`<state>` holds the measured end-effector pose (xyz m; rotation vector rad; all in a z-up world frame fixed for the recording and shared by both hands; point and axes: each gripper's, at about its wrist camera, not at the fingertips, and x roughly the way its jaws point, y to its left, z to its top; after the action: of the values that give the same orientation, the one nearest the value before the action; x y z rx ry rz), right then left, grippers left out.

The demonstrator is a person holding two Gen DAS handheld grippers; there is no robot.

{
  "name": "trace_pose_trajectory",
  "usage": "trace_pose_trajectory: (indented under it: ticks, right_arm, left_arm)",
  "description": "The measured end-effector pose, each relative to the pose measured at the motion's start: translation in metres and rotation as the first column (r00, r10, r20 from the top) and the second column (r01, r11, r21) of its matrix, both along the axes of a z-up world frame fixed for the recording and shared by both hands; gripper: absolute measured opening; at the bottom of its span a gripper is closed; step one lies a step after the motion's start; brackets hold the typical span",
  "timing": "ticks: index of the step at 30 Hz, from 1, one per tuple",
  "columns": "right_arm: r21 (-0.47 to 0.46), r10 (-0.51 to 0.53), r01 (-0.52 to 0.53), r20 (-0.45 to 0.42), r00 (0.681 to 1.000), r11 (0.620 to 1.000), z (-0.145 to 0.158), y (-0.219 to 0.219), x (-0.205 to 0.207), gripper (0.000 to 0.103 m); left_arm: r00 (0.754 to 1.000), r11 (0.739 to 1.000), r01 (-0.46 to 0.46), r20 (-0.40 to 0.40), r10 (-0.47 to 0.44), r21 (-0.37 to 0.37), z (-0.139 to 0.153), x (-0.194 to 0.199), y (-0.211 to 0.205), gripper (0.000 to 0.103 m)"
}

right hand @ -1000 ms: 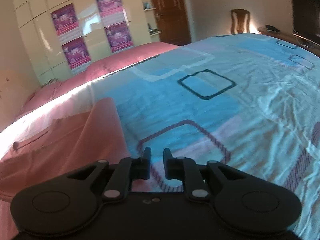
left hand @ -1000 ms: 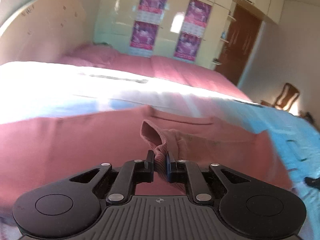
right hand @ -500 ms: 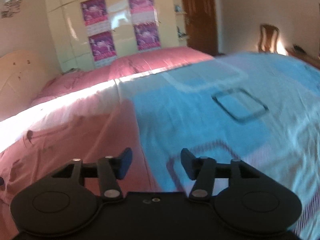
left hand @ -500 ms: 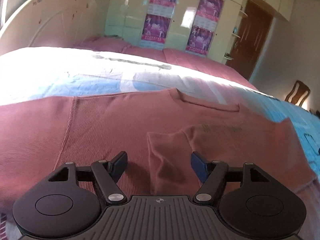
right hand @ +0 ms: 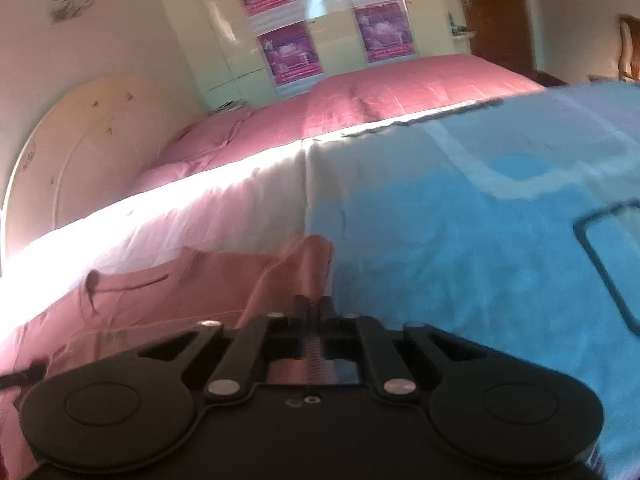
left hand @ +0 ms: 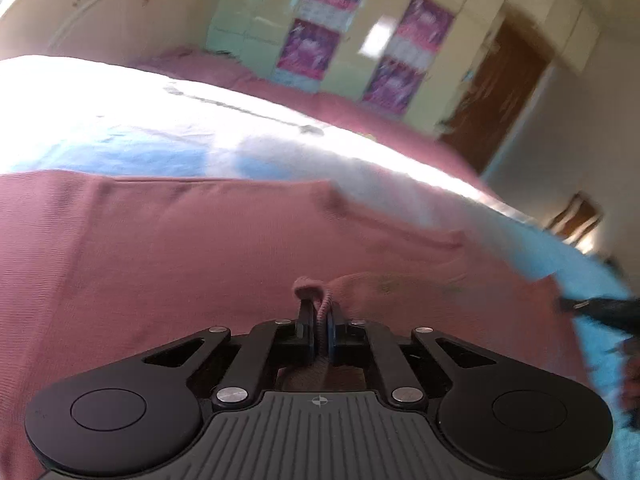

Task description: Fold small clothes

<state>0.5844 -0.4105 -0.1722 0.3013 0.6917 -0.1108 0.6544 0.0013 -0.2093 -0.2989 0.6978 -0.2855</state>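
Garment: we find the pink sweater spread flat on the blue-and-white bedspread | Left gripper: jaws clamped on a bunched fold near the garment's middle | Right gripper: jaws pinched on the sweater's raised right edge, beside bare bedspread | Beyond: pink pillows, postered wardrobe.

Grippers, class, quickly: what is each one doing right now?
Left gripper: shut on a fold of the pink top.
Right gripper: shut on the top's edge.

Blown-out sun glare, motion blur
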Motion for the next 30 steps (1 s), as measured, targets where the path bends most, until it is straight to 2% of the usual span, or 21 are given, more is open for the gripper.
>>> trace_pose_trajectory:
  ticks: [1, 3, 4, 5, 7, 8, 10, 11, 13, 16, 17, 21, 22, 23, 25, 27, 28, 30]
  right_arm:
    - [-0.012, -0.013, 0.013, -0.007, 1.000, 1.000, -0.002, -0.005, 0.001, 0.005]
    - [0.034, -0.067, 0.068, -0.037, 0.997, 0.997, -0.012, -0.023, 0.003, 0.005]
    - [0.042, -0.082, 0.084, -0.050, 0.995, 0.996, -0.015, -0.026, 0.003, 0.008]
    - [0.041, -0.097, 0.099, -0.049, 0.994, 0.994, -0.014, -0.027, -0.002, 0.022]
    - [0.057, -0.115, 0.116, -0.023, 0.993, 0.992, -0.002, -0.027, -0.017, 0.029]
    - [0.072, -0.110, 0.110, -0.001, 0.994, 0.991, 0.005, -0.025, -0.031, 0.033]
    - [0.080, -0.103, 0.101, 0.022, 0.994, 0.992, 0.016, -0.023, -0.058, 0.035]
    - [0.087, -0.093, 0.090, 0.027, 0.995, 0.992, 0.020, -0.019, -0.075, 0.037]
    - [0.103, -0.080, 0.077, 0.031, 0.996, 0.992, 0.024, -0.013, -0.110, 0.040]
    - [0.093, -0.050, 0.050, -0.001, 0.999, 0.994, 0.022, 0.004, -0.148, 0.040]
    - [0.082, -0.039, 0.041, -0.024, 0.999, 0.996, 0.018, 0.011, -0.157, 0.039]
    - [0.023, 0.009, -0.007, -0.093, 0.996, 1.000, 0.005, 0.030, -0.158, 0.034]
    - [0.004, -0.003, 0.003, -0.091, 0.996, 1.000, 0.003, 0.033, -0.155, 0.032]
    - [-0.002, -0.018, 0.018, -0.080, 0.997, 1.000, 0.001, 0.035, -0.150, 0.025]
    - [-0.026, -0.050, 0.049, -0.063, 0.997, 0.998, 0.001, 0.039, -0.143, 0.007]
    - [-0.038, -0.121, 0.118, -0.090, 0.989, 0.992, -0.006, 0.031, -0.136, 0.005]
    - [0.002, -0.145, 0.146, -0.088, 0.986, 0.989, -0.010, 0.025, -0.139, 0.005]
    - [-0.001, -0.147, 0.148, -0.091, 0.985, 0.989, -0.007, 0.028, -0.143, 0.008]
  left_arm:
    - [1.000, 1.000, 0.001, 0.011, -0.002, 0.029, 0.003, -0.001, -0.007, 0.005]
    - [1.000, 0.999, -0.009, -0.001, 0.009, 0.053, 0.003, 0.000, -0.015, 0.005]
    - [1.000, 0.998, -0.015, -0.010, 0.015, 0.062, 0.002, 0.001, -0.016, 0.005]
    - [1.000, 0.997, -0.016, -0.015, 0.017, 0.078, 0.002, 0.001, -0.016, 0.005]
    - [0.999, 0.992, -0.032, -0.016, 0.035, 0.122, 0.004, -0.004, -0.015, 0.009]
    - [0.999, 0.991, -0.032, -0.013, 0.034, 0.131, 0.005, -0.008, -0.014, 0.025]
    - [0.999, 0.992, -0.037, -0.008, 0.038, 0.117, 0.008, -0.019, -0.008, 0.046]
    - [0.999, 0.993, -0.036, -0.008, 0.037, 0.109, 0.009, -0.025, -0.007, 0.047]
    - [0.999, 0.994, -0.028, -0.019, 0.031, 0.107, 0.006, -0.031, -0.003, 0.046]
    - [0.999, 0.998, -0.013, -0.051, 0.016, 0.068, -0.002, -0.034, 0.001, 0.046]
    - [0.999, 0.999, -0.009, -0.053, 0.011, 0.052, -0.004, -0.034, 0.002, 0.040]
    - [0.998, 0.999, 0.020, -0.067, -0.018, 0.030, -0.005, -0.030, 0.002, 0.036]
    - [0.997, 0.999, 0.029, -0.068, -0.026, 0.037, -0.006, -0.030, 0.000, 0.033]
    - [0.997, 0.998, 0.038, -0.064, -0.035, 0.048, -0.006, -0.029, -0.001, 0.006]
    - [0.999, 0.999, 0.030, -0.031, -0.029, 0.032, -0.004, -0.033, 0.003, 0.007]
    - [1.000, 0.998, 0.002, -0.005, -0.002, 0.067, -0.004, -0.035, 0.004, 0.007]
    - [1.000, 0.998, 0.005, -0.017, -0.003, 0.062, -0.008, -0.034, 0.006, 0.007]
    - [0.999, 0.997, 0.019, -0.027, -0.017, 0.069, -0.011, -0.033, 0.007, 0.009]
